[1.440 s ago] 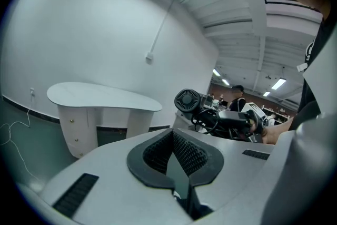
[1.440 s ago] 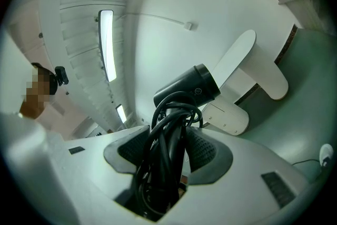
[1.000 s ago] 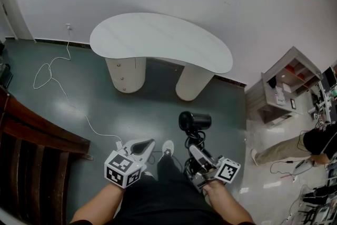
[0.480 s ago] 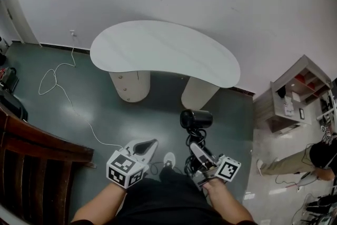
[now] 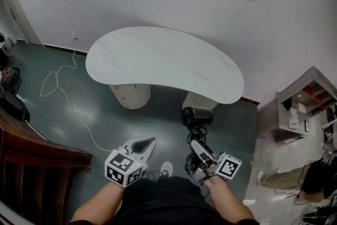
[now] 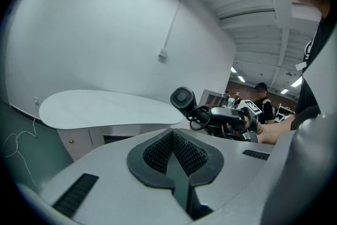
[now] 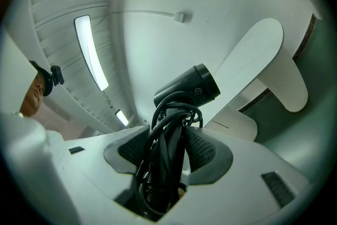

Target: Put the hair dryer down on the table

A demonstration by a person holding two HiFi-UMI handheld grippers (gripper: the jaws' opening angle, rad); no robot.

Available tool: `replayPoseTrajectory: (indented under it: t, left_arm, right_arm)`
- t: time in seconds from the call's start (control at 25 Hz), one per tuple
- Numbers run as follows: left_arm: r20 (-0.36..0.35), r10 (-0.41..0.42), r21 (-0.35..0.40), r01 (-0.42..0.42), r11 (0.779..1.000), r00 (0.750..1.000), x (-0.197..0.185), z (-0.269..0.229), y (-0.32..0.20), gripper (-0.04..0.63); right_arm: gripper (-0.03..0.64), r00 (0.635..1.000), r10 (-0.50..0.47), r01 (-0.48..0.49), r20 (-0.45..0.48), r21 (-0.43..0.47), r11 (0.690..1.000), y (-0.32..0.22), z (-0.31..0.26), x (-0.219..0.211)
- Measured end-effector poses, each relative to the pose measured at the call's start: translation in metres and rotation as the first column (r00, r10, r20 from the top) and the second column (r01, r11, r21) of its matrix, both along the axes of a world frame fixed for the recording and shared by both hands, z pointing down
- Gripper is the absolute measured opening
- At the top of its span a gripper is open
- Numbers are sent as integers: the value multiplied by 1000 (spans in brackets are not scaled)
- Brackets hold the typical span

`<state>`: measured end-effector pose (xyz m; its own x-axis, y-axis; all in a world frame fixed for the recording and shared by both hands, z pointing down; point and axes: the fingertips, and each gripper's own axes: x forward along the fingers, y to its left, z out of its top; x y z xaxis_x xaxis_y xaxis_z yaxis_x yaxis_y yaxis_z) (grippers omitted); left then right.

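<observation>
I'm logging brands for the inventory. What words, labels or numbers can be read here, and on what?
No text is legible.
Hair dryer: small round mark on its barrel, too small to read.
Cubes on the left claw and right claw: square markers only, no letters.

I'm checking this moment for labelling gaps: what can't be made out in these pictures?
- Handle of the hair dryer: in the right gripper view, its coiled cord and the right hand-held gripper clamped on it cover it.
- Pedestals of the table: in the head view, mostly hidden under the tabletop.
- Contents of the shelf: in the head view, too small.
- The bystander: in the head view, cut off by the right edge.
</observation>
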<state>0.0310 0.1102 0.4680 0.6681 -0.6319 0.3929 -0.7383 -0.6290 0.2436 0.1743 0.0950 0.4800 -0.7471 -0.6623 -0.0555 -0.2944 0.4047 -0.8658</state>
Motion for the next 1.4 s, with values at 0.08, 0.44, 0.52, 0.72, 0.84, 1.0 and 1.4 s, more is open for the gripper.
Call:
replayPoseTrajectory:
  t: [0.08, 0.44, 0.52, 0.72, 0.84, 1.0, 1.4]
  left_arm:
    - [11, -12, -8, 12, 1000, 1000, 6, 1, -13, 11]
    - [38, -44, -26, 45, 999, 998, 18, 5, -41, 11]
    - [38, -50, -27, 51, 998, 998, 17, 6, -45, 11]
    - [33, -31, -28, 32, 999, 999, 26, 9, -55, 11]
    - [23, -17, -34, 17, 999, 1000, 30, 14, -61, 11]
    - [14, 6, -22, -5, 1000, 1000, 33, 14, -77, 11]
    - [-4, 21, -11, -21, 1000, 1000, 26, 11, -142, 11]
  right_arm:
    - [205, 1000, -16, 16, 11, -4, 1000, -16, 1, 5]
    - [205, 998, -38, 39, 42, -27, 999, -47, 10, 19]
    - [204, 998, -36, 37, 43, -24, 999, -48, 12, 20]
    - [205, 999, -23, 25, 40, -38, 999, -54, 18, 28]
    - [205, 999, -10, 12, 36, -40, 999, -55, 22, 30]
    - [204, 1000, 7, -6, 27, -41, 999, -66, 24, 31]
    - [204, 1000, 16, -16, -4, -39, 999, -126, 20, 21]
